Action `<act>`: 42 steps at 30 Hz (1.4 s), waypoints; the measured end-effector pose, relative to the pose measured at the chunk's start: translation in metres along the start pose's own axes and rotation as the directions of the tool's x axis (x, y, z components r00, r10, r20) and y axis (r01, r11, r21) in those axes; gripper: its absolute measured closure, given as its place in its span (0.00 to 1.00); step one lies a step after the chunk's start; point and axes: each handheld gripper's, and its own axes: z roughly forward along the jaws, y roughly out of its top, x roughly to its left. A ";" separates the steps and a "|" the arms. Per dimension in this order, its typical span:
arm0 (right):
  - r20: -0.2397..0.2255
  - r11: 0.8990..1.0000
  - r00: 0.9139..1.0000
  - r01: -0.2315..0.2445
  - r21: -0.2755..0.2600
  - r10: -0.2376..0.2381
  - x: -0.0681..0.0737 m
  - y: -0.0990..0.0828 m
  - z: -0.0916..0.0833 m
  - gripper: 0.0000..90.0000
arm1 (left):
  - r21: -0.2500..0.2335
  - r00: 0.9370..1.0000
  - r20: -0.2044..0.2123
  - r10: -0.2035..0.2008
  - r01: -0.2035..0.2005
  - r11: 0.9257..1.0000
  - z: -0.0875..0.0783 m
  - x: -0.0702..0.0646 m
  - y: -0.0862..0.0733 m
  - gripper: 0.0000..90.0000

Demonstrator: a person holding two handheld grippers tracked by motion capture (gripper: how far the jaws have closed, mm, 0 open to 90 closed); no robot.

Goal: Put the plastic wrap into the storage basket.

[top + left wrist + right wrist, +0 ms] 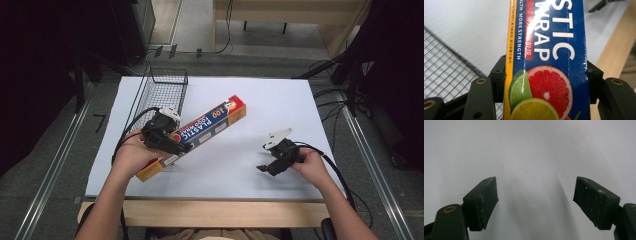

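Observation:
A long blue and orange plastic wrap box [215,122] lies slantwise across the left half of the white table top [270,100], its far end pointing up and to the right. My left gripper [182,146] is shut on the box near its lower end. In the left gripper view the box [549,50], printed with citrus slices, is pinched between both black jaws of the left gripper [546,75]. My right gripper [263,157] hovers low over bare table at the right, apart from the box. It is open, and the right gripper [535,200] has nothing between its jaws.
A black wire basket [165,92] stands at the back left of the table, just behind my left hand, and its mesh [444,72] is close on the left of the left gripper view. The wooden front edge [225,212] runs along the near side. Cables trail from both grippers.

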 end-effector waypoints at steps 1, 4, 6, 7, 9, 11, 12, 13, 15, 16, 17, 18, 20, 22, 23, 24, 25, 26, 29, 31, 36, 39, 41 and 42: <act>0.001 1.000 1.000 0.002 -0.003 -0.002 0.000 0.001 0.000 0.23 | 0.001 1.000 -0.010 -0.009 0.009 1.000 0.000 0.002 0.000 0.45; -0.001 1.000 1.000 -0.005 -0.014 0.005 -0.001 0.003 -0.001 0.23 | 0.001 0.999 -0.023 -0.037 0.037 0.999 -0.002 0.009 -0.002 0.44; -0.003 1.000 1.000 0.000 -0.005 0.000 -0.001 0.003 0.001 0.23 | 0.005 0.998 -0.030 -0.057 0.057 0.998 -0.004 0.014 -0.004 0.44; -0.002 1.000 1.000 0.002 0.000 -0.002 -0.001 0.003 0.001 0.23 | 0.004 0.997 -0.038 -0.070 0.070 0.998 -0.005 0.015 -0.004 0.44; -0.004 1.000 1.000 0.008 0.007 -0.008 0.000 0.003 0.002 0.23 | 0.001 0.995 -0.039 -0.086 0.087 0.996 -0.007 0.020 -0.004 0.44; -0.004 1.000 1.000 0.018 0.004 -0.018 0.001 0.004 0.002 0.23 | -0.004 0.994 -0.052 -0.098 0.098 0.995 -0.010 0.024 -0.004 0.45; -0.005 1.000 1.000 0.026 0.002 -0.026 0.002 0.005 0.002 0.23 | -0.008 0.992 -0.054 -0.111 0.110 0.994 -0.010 0.027 -0.003 0.44; -0.003 1.000 1.000 0.027 -0.001 -0.027 0.003 0.005 0.001 0.23 | -0.013 0.990 -0.059 -0.126 0.126 0.992 -0.011 0.030 -0.002 0.44; 0.000 0.999 1.000 0.031 -0.010 -0.031 0.004 0.006 0.001 0.23 | -0.010 0.987 -0.077 -0.140 0.140 0.990 -0.011 0.036 0.001 0.45; 0.000 0.999 1.000 0.029 -0.013 -0.029 0.004 0.006 0.000 0.23 | -0.010 0.985 -0.088 -0.151 0.151 0.989 -0.012 0.039 0.002 0.45; 0.005 1.000 1.000 0.027 -0.014 -0.027 0.003 0.006 0.000 0.23 | -0.011 0.981 -0.101 -0.164 0.164 0.986 -0.012 0.041 0.004 0.45; 0.004 1.000 1.000 0.024 -0.016 -0.024 0.003 0.006 -0.001 0.23 | -0.012 0.979 -0.110 -0.172 0.171 0.985 -0.012 0.043 0.005 0.45; 0.006 1.000 1.000 0.020 -0.017 -0.020 0.003 0.006 -0.001 0.23 | -0.019 0.974 -0.117 -0.192 0.191 0.981 -0.013 0.048 0.007 0.45; 0.007 1.000 1.000 0.028 -0.012 -0.028 0.003 0.006 -0.001 0.23 | -0.020 0.969 -0.139 -0.206 0.205 0.978 -0.012 0.053 0.010 0.45; 0.008 0.999 0.999 0.033 -0.010 -0.033 0.004 0.006 0.000 0.23 | -0.022 0.964 -0.156 -0.215 0.214 0.977 -0.011 0.054 0.011 0.45; 0.007 0.999 0.999 0.032 -0.008 -0.032 0.004 0.006 0.000 0.23 | -0.022 0.960 -0.175 -0.220 0.220 0.975 -0.011 0.056 0.012 0.45; 0.010 0.999 0.999 0.033 -0.006 -0.032 0.004 0.006 0.000 0.23 | -0.024 0.956 -0.186 -0.226 0.225 0.974 -0.011 0.058 0.013 0.45; 0.011 0.999 0.999 0.032 -0.006 -0.032 0.004 0.006 0.000 0.23 | -0.029 0.952 -0.196 -0.236 0.235 0.972 -0.011 0.060 0.014 0.45; 0.011 1.000 1.000 0.029 -0.005 -0.029 0.003 0.005 -0.001 0.23 | -0.040 0.939 -0.222 -0.264 0.262 0.964 -0.012 0.065 0.016 0.45; 0.011 1.000 1.000 0.028 -0.001 -0.028 0.003 0.005 0.000 0.23 | -0.050 0.930 -0.230 -0.287 0.283 0.958 -0.012 0.070 0.016 0.45; 0.009 1.000 0.999 0.031 0.005 -0.031 0.003 0.005 0.000 0.23 | -0.065 0.899 -0.286 -0.332 0.327 0.943 -0.013 0.081 0.018 0.45; 0.011 1.000 1.000 0.026 0.005 -0.026 0.003 0.005 0.000 0.23 | -0.081 0.876 -0.317 -0.365 0.358 0.930 -0.011 0.088 0.019 0.45; 0.027 1.000 0.999 0.023 0.005 -0.023 0.003 0.005 -0.001 0.23 | -0.090 0.861 -0.336 -0.381 0.373 0.924 -0.009 0.092 0.020 0.45; 0.031 1.000 0.999 0.022 0.002 -0.022 0.003 0.005 -0.002 0.23 | -0.098 0.857 -0.338 -0.389 0.379 0.920 -0.008 0.094 0.021 0.45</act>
